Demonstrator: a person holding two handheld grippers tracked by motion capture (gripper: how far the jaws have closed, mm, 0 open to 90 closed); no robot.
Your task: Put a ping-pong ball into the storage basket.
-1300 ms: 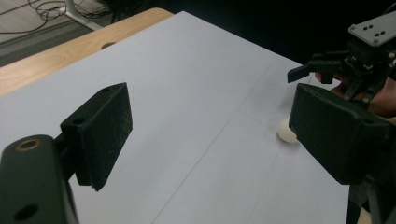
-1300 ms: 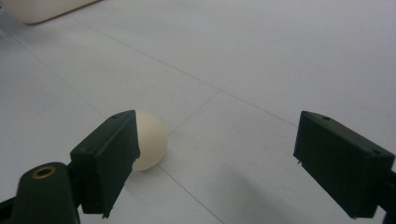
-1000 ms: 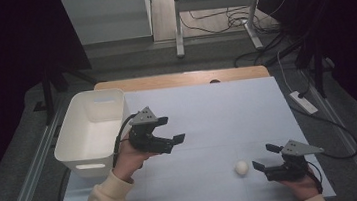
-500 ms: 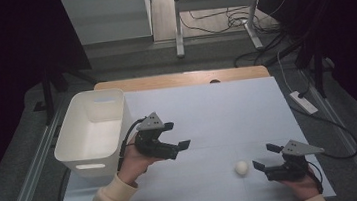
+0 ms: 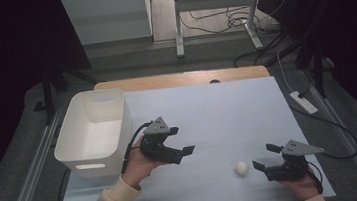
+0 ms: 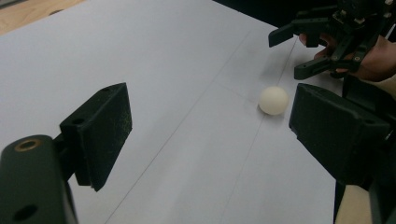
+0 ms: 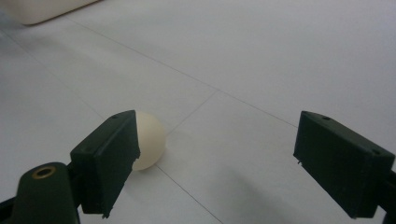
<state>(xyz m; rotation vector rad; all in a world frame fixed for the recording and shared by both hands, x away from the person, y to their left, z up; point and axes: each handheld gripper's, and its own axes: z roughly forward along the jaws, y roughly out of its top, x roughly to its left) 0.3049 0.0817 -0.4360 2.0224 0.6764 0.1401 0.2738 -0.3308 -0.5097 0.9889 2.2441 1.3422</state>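
The right claw (image 5: 267, 157) sits low at the near right of the desk (image 5: 228, 110), its jaws spread wide and holding nothing. They point toward the small white ball (image 5: 242, 168) lying just beside them on the bare surface. In the right gripper view the ball (image 7: 148, 140) peeks out from behind the left-hand jaw, partly covered by it, so whether jaw and ball touch cannot be told; the low, level hold looks suited to closing in on it.

The left claw (image 5: 181, 152) hangs above the middle of the desk, also wide and empty, angled toward the ball; its own camera frames the ball (image 6: 273, 100) between its jaws, farther off, with the right claw (image 6: 299, 51) beyond.

A white bin (image 5: 94, 134) stands at the left edge of the desk, probably the ball's destination. Its inside looks empty, though the near wall hides some of the floor. The person's arms are cut off at the bottom edge.
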